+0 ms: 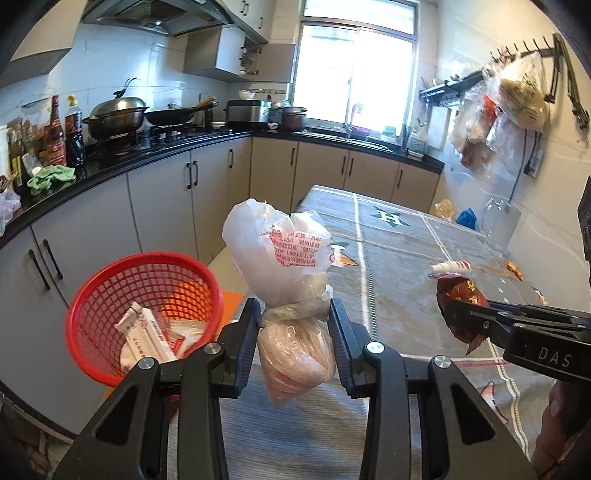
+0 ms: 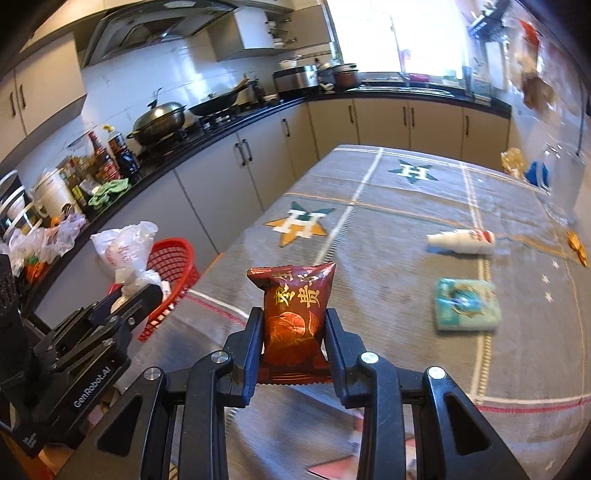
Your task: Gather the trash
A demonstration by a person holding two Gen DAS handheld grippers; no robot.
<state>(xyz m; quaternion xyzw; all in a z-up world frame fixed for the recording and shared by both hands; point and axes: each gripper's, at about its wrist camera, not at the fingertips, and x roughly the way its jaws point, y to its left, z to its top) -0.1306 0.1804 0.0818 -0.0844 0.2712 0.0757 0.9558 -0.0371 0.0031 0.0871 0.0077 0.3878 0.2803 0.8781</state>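
Big grey table under me, red basket off its left edge. My left gripper is pinched partway on a knotted white plastic bag, just right of the basket. Right gripper squeezes a red snack packet above the table.

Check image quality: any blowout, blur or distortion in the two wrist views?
Left wrist: window blown out, counter edge bowed by fisheye, plastic bag sharp. Right wrist: window overexposed, green packet and white bottle motion-smeared, red snack pouch crisp.
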